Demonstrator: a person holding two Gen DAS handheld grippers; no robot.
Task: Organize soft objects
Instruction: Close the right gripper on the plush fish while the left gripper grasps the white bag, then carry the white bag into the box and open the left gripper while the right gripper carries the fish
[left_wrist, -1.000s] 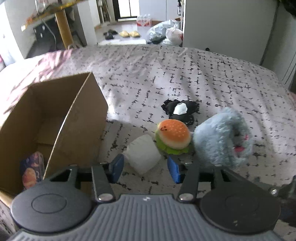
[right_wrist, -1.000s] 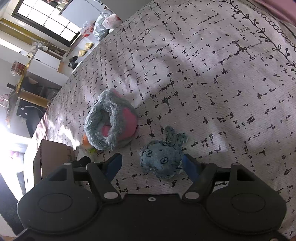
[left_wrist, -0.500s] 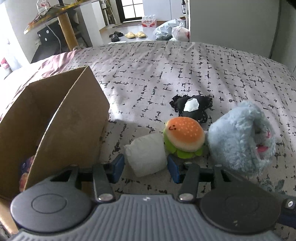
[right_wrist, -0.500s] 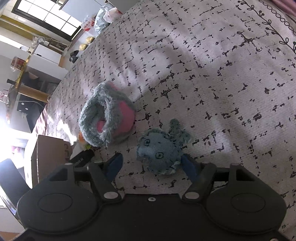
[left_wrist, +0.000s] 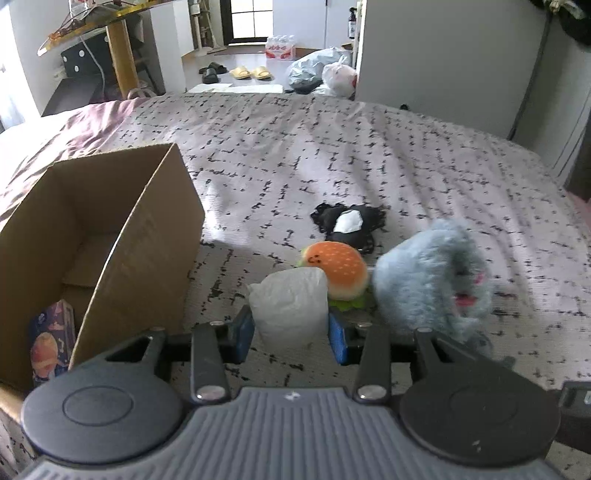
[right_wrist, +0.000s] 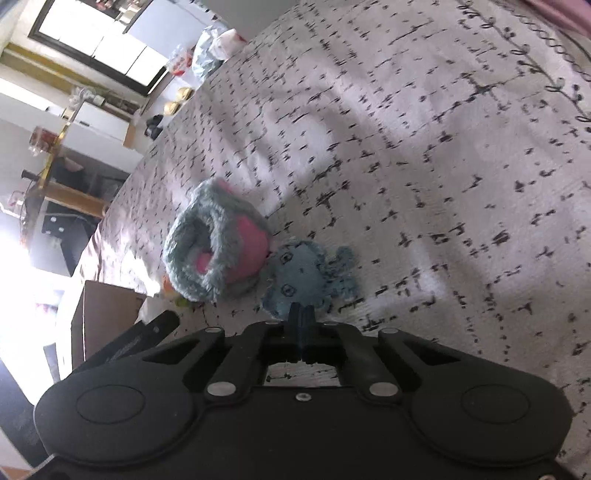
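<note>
On the patterned bedspread my left gripper (left_wrist: 291, 332) is shut on a white soft packet (left_wrist: 291, 301), one blue finger on each side. Behind it lie a burger plush (left_wrist: 340, 269), a grey-and-pink fluffy slipper (left_wrist: 432, 280) and a black-and-white cloth item (left_wrist: 349, 223). An open cardboard box (left_wrist: 140, 243) stands at the left. In the right wrist view my right gripper (right_wrist: 301, 319) has its fingers pressed together on the near edge of a small blue plush (right_wrist: 306, 275), which touches the slipper (right_wrist: 214, 247).
A printed packet (left_wrist: 50, 343) lies inside the box. The box (right_wrist: 99, 325) also shows at the left of the right wrist view. Beyond the bed's far edge are slippers, bags (left_wrist: 321, 72) and a wooden table leg (left_wrist: 118, 55) on the floor.
My left gripper moved forward and closed on the white packet. My right gripper went from wide open to closed on the blue plush's edge, and the plush now lies against the slipper.
</note>
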